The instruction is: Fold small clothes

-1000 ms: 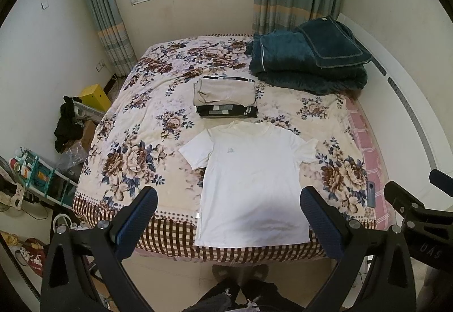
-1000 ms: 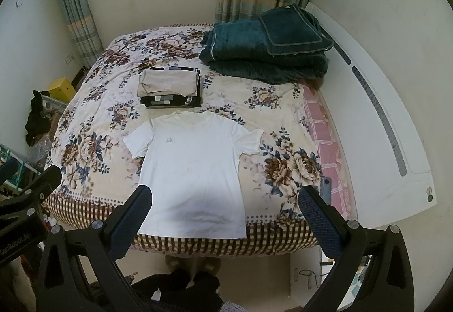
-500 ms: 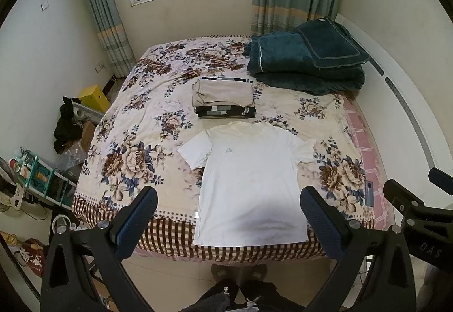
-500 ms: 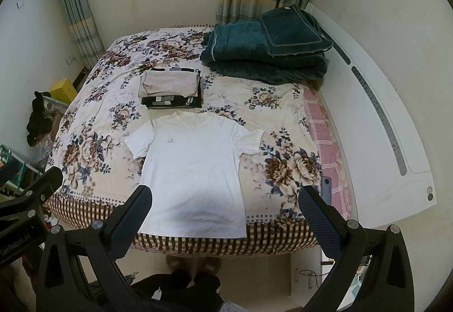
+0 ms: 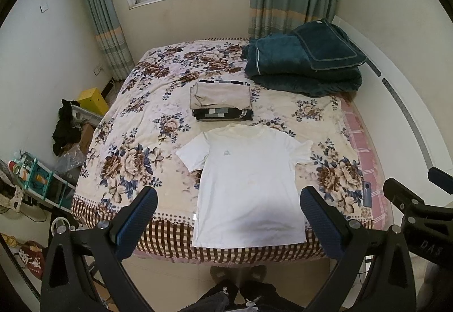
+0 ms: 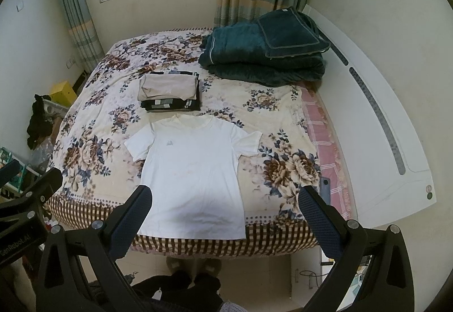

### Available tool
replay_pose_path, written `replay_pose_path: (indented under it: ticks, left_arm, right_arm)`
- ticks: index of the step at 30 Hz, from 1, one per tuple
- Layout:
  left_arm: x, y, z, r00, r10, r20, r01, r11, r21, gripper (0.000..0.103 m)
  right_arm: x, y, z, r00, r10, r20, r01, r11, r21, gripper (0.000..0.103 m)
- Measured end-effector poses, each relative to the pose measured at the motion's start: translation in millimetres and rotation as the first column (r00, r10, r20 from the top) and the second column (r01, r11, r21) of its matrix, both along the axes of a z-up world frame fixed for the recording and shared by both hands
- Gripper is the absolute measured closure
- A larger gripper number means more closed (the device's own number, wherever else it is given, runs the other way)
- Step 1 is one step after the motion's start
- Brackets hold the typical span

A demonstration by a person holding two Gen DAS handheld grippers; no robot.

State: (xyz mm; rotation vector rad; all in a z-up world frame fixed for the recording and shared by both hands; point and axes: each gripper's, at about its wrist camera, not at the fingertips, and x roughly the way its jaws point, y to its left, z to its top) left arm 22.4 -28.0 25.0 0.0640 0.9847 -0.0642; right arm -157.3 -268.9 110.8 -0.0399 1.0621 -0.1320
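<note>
On the bed [image 5: 136,159], a white T-shirt [image 5: 249,187] lies flat and face up, spread near the foot edge, with its hem just short of the checked border and its collar pointing toward the window. Its long axis runs from the foot edge toward the head of the bed, in line with the way both grippers point. Just beyond the collar, farther up the bed, sits a stack of folded clothes [image 5: 220,102]; a dark green blanket [image 5: 303,66] is piled at the far right corner of the bed. The left gripper [image 5: 228,220] and the right gripper [image 6: 225,217] are both held above and short of the foot edge, well apart from the T-shirt, touching nothing. Each has its fingers spread wide and holds nothing. In the left wrist view the T-shirt lies centred between the fingers; in the right wrist view it lies left of centre, with only the left fingertip over the hem. Judged from this, neither gripper is clearly nearer; each stands opposite its own side of the hem. No fold appears to have been made on the T-shirt yet.
</note>
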Motion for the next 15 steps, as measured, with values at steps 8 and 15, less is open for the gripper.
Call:
replay_pose_path:
  ticks: [8, 15]
  left_arm:
    - [-4.7, 0.7, -0.1, 1.0, -0.001, 0.004, 0.001, 1.0, 0.0, 0.0]
    - [-2.7, -5.3, 3.3, 1.0, -0.003, 0.007, 0.003, 1.0, -0.002, 0.0]
  right_arm:
    - [0.6, 0.3, 0.9, 1.0, 0.002, 0.002, -0.002, 1.0, 0.001, 0.0]
    - [-2.8, 0.1, 1.9, 1.0, -0.001, 0.006, 0.001, 1.0, 0.001, 0.0]
